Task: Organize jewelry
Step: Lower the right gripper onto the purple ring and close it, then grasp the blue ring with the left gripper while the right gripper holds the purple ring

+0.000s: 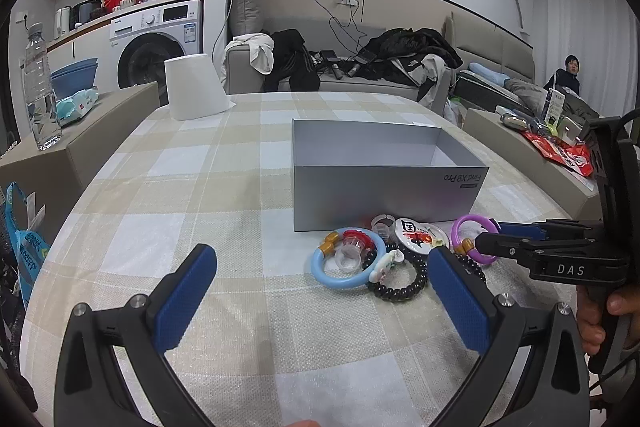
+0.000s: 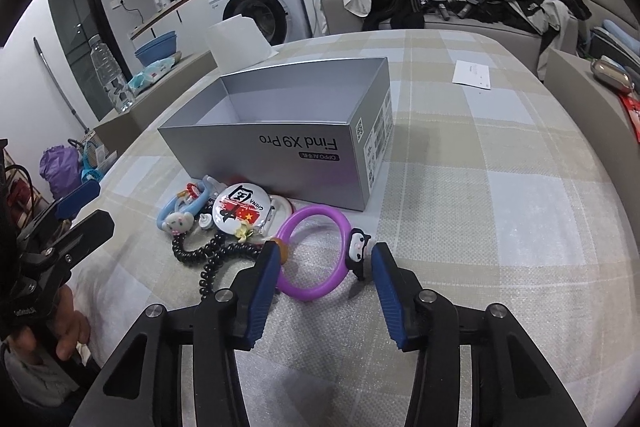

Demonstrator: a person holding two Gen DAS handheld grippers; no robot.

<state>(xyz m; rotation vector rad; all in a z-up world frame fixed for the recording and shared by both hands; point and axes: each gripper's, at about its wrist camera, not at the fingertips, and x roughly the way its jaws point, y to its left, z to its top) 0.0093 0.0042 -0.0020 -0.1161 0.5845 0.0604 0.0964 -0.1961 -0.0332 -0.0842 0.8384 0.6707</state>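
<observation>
An open grey box (image 1: 384, 187) (image 2: 280, 147) stands on the checked tablecloth. In front of it lies a pile of jewelry: a blue bangle (image 1: 344, 263) (image 2: 182, 205), a black bead bracelet (image 1: 400, 283) (image 2: 208, 255), a round badge (image 1: 416, 233) (image 2: 240, 211) and a purple bangle (image 2: 316, 255) (image 1: 472, 239) with a small cartoon charm (image 2: 358, 245). My right gripper (image 2: 324, 259) is open, with its fingers either side of the purple bangle; it also shows in the left wrist view (image 1: 486, 235). My left gripper (image 1: 320, 263) is open and empty, just short of the pile.
A paper roll (image 1: 196, 87) stands at the table's far left. A white card (image 2: 472, 73) lies right of the box. A water bottle (image 1: 40, 91) and wipes sit on a side box at left. A sofa with clothes is behind.
</observation>
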